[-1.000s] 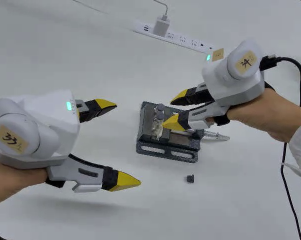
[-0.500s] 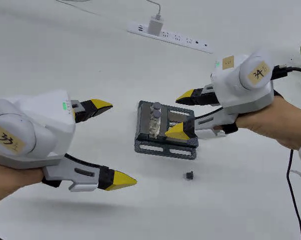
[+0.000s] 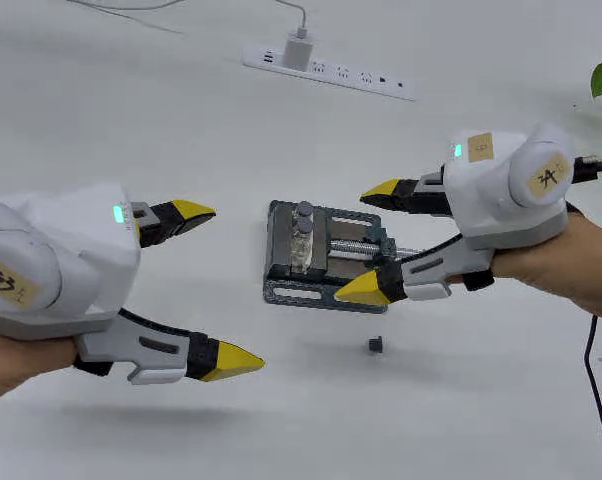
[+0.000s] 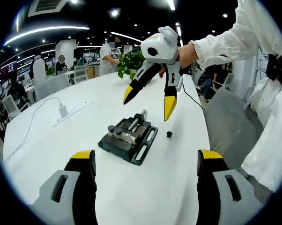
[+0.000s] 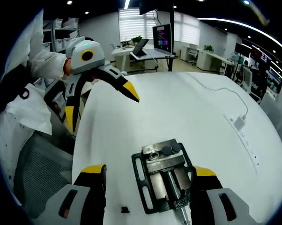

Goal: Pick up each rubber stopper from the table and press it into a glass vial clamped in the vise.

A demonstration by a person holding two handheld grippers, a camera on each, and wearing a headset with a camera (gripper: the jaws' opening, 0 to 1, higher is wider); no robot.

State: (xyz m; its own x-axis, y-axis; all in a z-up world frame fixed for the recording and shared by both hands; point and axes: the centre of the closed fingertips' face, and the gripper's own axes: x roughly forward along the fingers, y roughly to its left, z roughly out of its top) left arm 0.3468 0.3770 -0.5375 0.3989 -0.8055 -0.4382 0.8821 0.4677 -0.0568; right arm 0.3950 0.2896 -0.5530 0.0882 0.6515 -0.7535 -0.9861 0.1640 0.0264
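Paper label 33 (image 3: 11, 285) on left gripper (image 3: 231, 286), paper label 34 (image 3: 548, 178) on right gripper (image 3: 359, 243)

- Mid-table: the vise (image 3: 321, 262), two stoppered vials (image 3: 303, 225) upright at its left end, screw handle (image 3: 406, 251) jutting from its right.
- At the vise's right end: right gripper (image 3: 351, 244), jaws spread wide, one tip behind the vise, one near its front corner.
- Left of the vise, apart: left gripper (image 3: 237, 286), jaws spread wide; bare table (image 3: 131, 130) between.
- In front of the vise: one loose stopper (image 3: 376, 345), bare table all round.
- Well behind the vise: power strip (image 3: 326, 70).
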